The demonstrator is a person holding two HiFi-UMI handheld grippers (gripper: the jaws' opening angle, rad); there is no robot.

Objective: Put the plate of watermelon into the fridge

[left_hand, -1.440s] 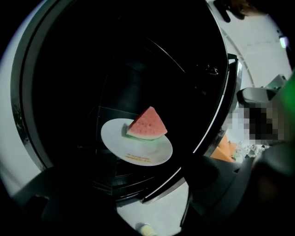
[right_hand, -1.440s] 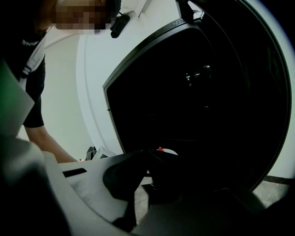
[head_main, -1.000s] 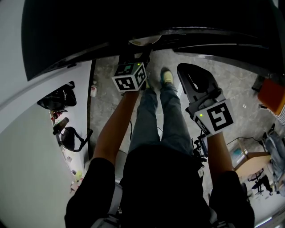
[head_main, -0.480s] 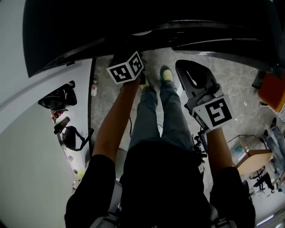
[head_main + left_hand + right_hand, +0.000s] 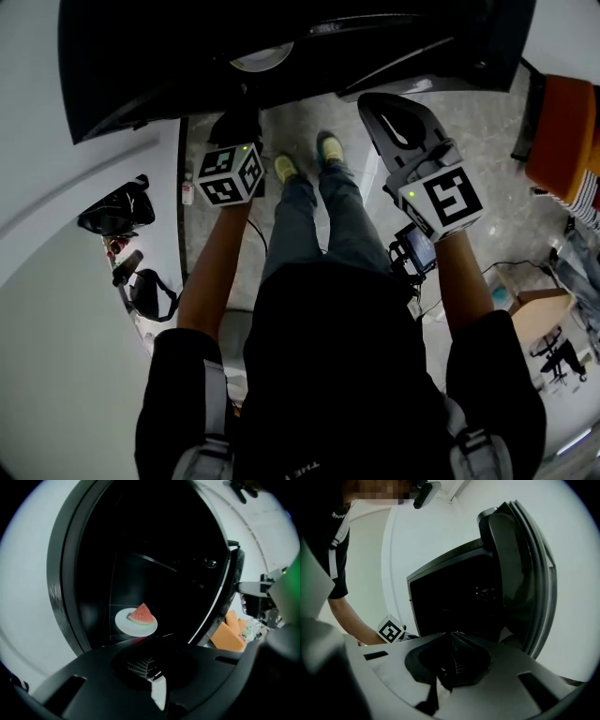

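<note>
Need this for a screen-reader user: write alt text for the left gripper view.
A white plate with a wedge of watermelon sits inside the dark, open fridge. The left gripper, jaws shut and empty, fills the bottom of the picture, apart from the plate.

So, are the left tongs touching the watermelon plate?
Apart. The left gripper view shows the shut left tongs empty, with the watermelon plate resting farther back inside the fridge, a dark gap between them.
</note>
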